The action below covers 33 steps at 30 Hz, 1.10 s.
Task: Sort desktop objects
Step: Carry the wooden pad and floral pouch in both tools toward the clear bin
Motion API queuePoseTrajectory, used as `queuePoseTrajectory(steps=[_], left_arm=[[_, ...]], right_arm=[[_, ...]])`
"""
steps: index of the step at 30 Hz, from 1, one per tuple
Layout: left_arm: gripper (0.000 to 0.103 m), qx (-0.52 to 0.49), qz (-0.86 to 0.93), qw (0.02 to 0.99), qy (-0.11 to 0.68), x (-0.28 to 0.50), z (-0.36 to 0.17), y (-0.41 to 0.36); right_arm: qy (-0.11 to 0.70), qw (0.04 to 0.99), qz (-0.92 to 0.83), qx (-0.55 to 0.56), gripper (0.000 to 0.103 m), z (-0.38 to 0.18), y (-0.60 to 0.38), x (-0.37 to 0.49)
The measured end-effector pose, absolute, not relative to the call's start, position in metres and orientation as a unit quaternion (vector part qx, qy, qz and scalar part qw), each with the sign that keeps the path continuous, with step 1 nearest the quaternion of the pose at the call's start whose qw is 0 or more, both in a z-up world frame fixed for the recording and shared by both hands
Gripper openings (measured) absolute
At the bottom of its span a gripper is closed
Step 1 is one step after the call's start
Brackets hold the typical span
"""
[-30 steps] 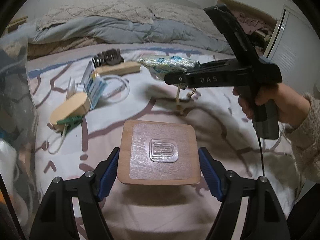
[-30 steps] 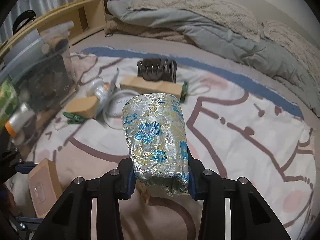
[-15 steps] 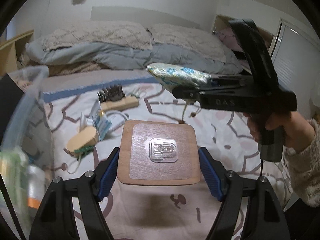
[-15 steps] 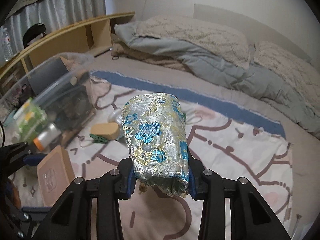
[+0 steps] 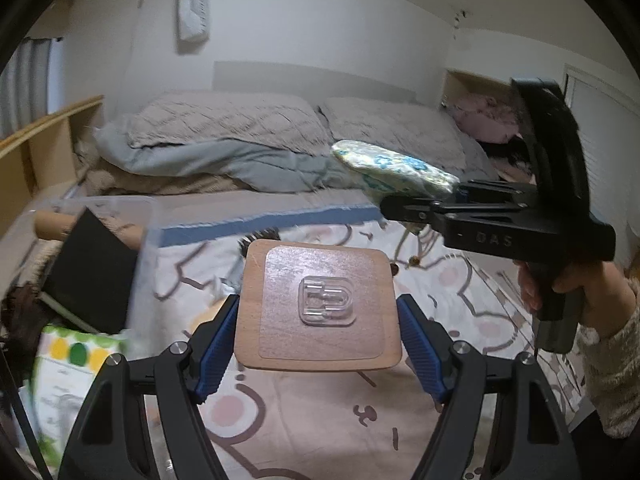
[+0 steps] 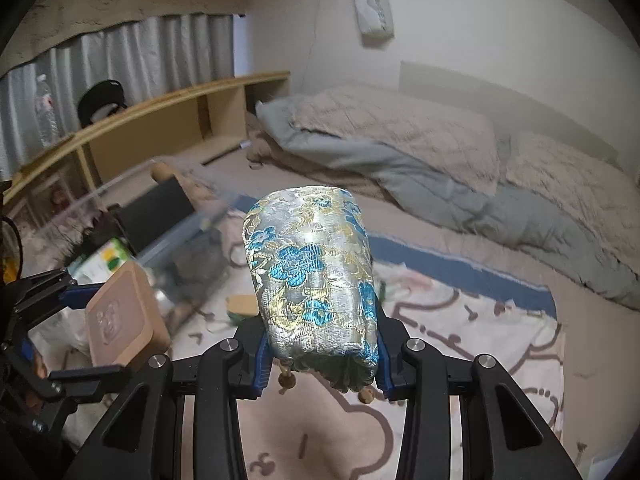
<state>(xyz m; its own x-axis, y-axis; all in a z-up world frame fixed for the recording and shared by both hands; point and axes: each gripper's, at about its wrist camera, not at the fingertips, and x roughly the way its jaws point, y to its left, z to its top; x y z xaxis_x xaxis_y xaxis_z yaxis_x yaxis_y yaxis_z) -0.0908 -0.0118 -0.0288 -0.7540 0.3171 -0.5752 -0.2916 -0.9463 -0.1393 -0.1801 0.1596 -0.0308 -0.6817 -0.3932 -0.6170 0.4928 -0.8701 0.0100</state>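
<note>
My left gripper (image 5: 318, 344) is shut on a square wooden block (image 5: 318, 300) with a clear plastic hook plate on top, held in the air above the bed. My right gripper (image 6: 320, 360) is shut on a silver brocade pouch (image 6: 312, 280) with blue flowers and beaded drawstrings. The pouch (image 5: 394, 170) and right gripper (image 5: 424, 206) show at upper right in the left wrist view. The block (image 6: 124, 320) and left gripper show at lower left in the right wrist view. A clear plastic bin (image 5: 92, 232) holding a black box and other items lies to the left.
A patterned sheet (image 5: 304, 420) covers the bed below. Pillows and a grey duvet (image 6: 420, 160) lie at the back. A wooden shelf (image 6: 160, 120) runs along the left wall. A wooden piece and a green clip (image 6: 240, 306) lie on the sheet near the bin.
Both grippers have risen and tilted up with their loads, so the wall and pillows now fill the upper views. The clear bin has come closer on the left.
</note>
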Motion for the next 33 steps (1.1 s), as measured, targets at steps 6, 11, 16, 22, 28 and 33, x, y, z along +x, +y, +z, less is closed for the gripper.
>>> queuePoseTrajectory(steps=[6,11,16,22,28,33], left_arm=[[0.077,-0.302,0.947,0.111,-0.020,-0.073,-0.010,-0.036],[0.077,-0.297,0.952,0.061,-0.030,-0.059,-0.001,-0.060],[0.077,-0.281,0.958,0.005,-0.055,-0.043,0.007,-0.092],[0.077,-0.261,0.961,-0.053,-0.070,-0.029,0.014,-0.130],[0.077,-0.269,0.955,-0.096,-0.076,-0.023,0.007,-0.169],[0.077,-0.300,0.943,-0.115,-0.083,-0.025,-0.010,-0.202]], right_arm=[[0.073,0.265,-0.918,0.285,0.041,-0.005,0.139,-0.165],[0.071,0.293,-0.915,0.268,0.041,0.007,0.113,-0.154],[0.075,0.321,-0.908,0.257,0.041,0.017,0.086,-0.140],[0.081,0.355,-0.896,0.254,0.041,0.020,0.054,-0.129],[0.084,0.384,-0.883,0.256,0.041,0.020,0.018,-0.122],[0.090,0.405,-0.873,0.257,0.041,0.020,-0.008,-0.115]])
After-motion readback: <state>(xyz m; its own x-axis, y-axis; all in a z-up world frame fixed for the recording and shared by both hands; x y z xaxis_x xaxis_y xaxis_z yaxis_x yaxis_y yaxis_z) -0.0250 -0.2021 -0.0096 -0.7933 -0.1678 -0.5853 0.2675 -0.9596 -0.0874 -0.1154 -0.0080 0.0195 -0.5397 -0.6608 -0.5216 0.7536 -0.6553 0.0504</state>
